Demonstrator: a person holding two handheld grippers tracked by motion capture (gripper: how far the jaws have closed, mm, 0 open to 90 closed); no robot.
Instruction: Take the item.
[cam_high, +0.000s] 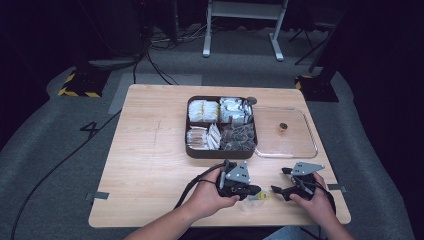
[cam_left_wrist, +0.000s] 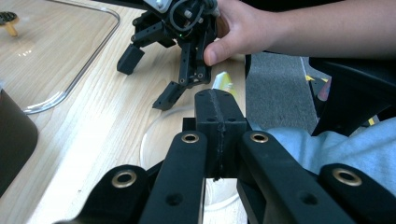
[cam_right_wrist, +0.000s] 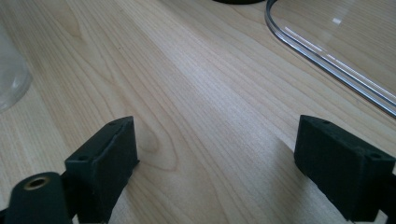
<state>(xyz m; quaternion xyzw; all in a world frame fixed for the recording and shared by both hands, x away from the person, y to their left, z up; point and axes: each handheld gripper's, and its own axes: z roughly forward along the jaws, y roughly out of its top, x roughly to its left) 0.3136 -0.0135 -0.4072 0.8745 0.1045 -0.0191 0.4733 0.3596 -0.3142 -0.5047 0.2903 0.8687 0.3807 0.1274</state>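
Two grippers sit low at the near edge of the wooden table (cam_high: 150, 150). Left gripper (cam_high: 250, 191), held in the person's left hand (cam_high: 210, 197), has its jaws pressed together; in the left gripper view the two black pads meet along a seam with nothing visible between them. Just under and beside its tips lies a clear round plastic cup or lid (cam_left_wrist: 161, 140), flat on the wood, with a small yellow-and-white packet (cam_high: 262, 196) right next to it, between both grippers. Cannot tell if the left tips touch the clear piece. Right gripper (cam_high: 278, 191), in the right hand (cam_high: 312, 197), has jaws spread wide apart, empty, bare table grain between them in the right gripper view; the clear piece shows at that view's left edge, apart from the jaws. Farther back, mid-table: dark four-compartment box (cam_high: 188, 145) filled with white, silver and dark packets. Touching its right side, a clear plastic tray (cam_high: 300, 150) with one small brown item (cam_high: 283, 128) standing in it. Both well apart from the grippers.
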